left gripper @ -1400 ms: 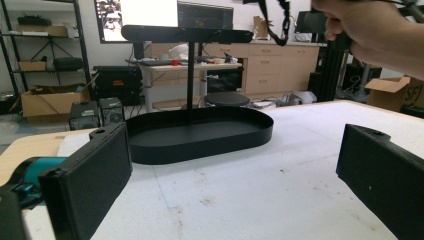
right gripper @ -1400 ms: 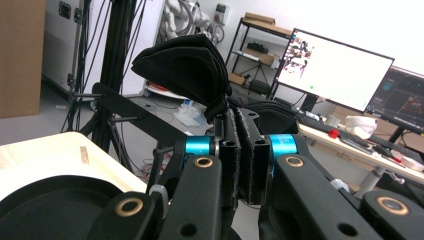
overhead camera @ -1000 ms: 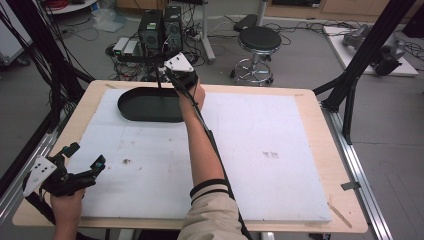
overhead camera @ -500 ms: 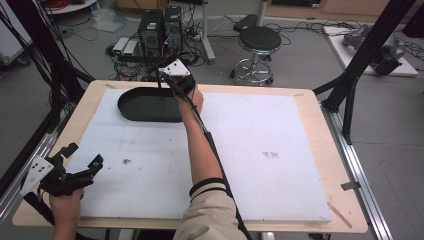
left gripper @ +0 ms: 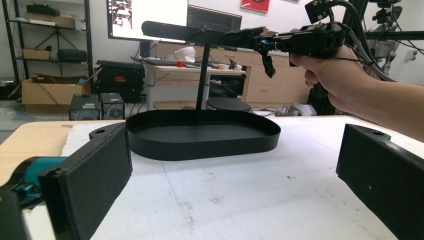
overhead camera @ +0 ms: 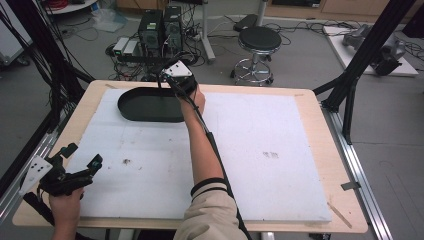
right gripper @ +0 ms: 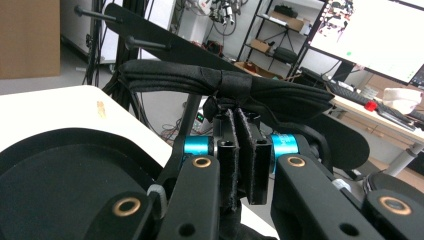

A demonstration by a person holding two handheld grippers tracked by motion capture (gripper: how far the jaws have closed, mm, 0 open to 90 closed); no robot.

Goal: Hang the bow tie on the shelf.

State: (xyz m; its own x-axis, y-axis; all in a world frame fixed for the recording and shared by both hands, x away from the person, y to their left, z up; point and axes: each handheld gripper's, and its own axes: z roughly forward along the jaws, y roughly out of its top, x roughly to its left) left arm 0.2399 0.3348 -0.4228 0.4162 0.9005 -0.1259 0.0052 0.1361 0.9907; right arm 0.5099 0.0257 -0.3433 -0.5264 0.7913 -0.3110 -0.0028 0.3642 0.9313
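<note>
A black oval tray [overhead camera: 145,111] lies at the far left of the white mat; a thin post [left gripper: 201,85] rises from it to a black top bar [left gripper: 170,31]. My right gripper [overhead camera: 167,80] hovers over the tray's right end, level with that bar. In the right gripper view its jaws are pressed together on a black padded piece [right gripper: 200,77] of the bar, with the tray [right gripper: 50,175] below. My left gripper [overhead camera: 82,156] rests near the table's front left corner, open and holding nothing, and faces the tray [left gripper: 200,142].
A white foam mat [overhead camera: 260,150] covers most of the wooden table [overhead camera: 310,100]. Black frame posts [overhead camera: 360,60] stand at the right and left edges. A stool [overhead camera: 257,42] and computer boxes [overhead camera: 160,25] sit on the floor beyond the far edge.
The right gripper has shifted slightly nearer and lower above the tray. The left gripper has barely moved.
</note>
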